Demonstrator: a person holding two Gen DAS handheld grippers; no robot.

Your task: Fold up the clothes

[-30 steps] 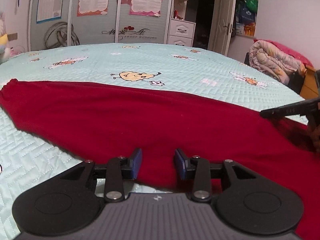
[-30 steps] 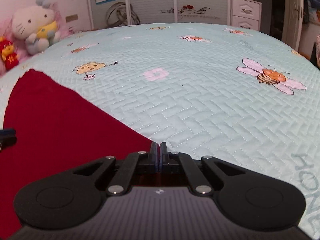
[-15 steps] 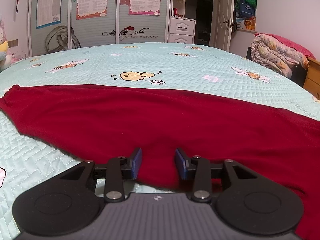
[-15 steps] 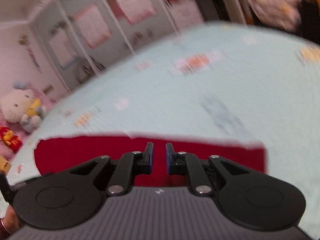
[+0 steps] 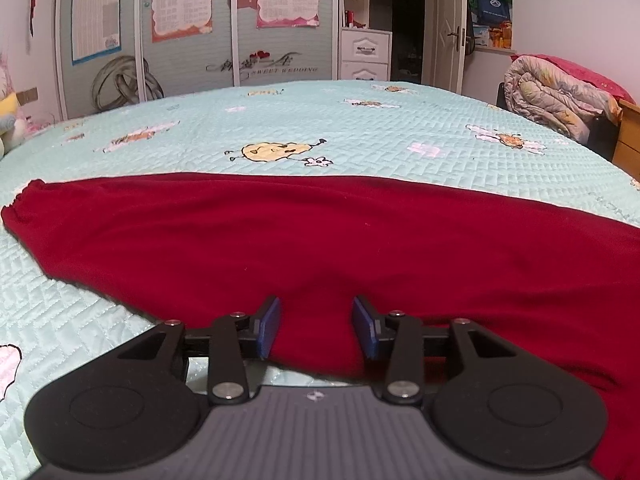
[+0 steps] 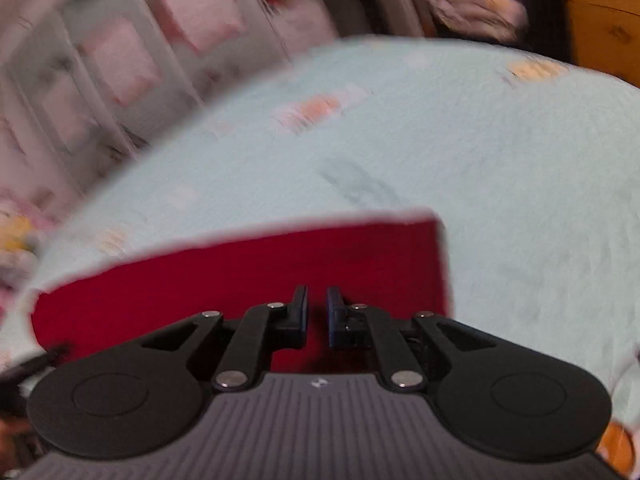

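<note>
Left gripper (image 5: 316, 326): jaws apart, blue pads either side of the near edge of the garment, not pressing it.

Right gripper (image 6: 317, 316): view blurred; a narrow gap shows between the jaws, red cloth visible through it, nothing clamped. The jaws have just been closing.

Red garment (image 5: 320, 236): dark red, spread flat across the bed from left to right, gathered cuff at far left.

Bed (image 5: 360, 132): pale blue quilted cover with cartoon prints.

Rolled quilt (image 5: 556, 96): far right, beside the bed.

Wardrobe (image 5: 192, 40): far wall, posters on its doors.

White drawers (image 5: 365, 54): right of the wardrobe.
</note>
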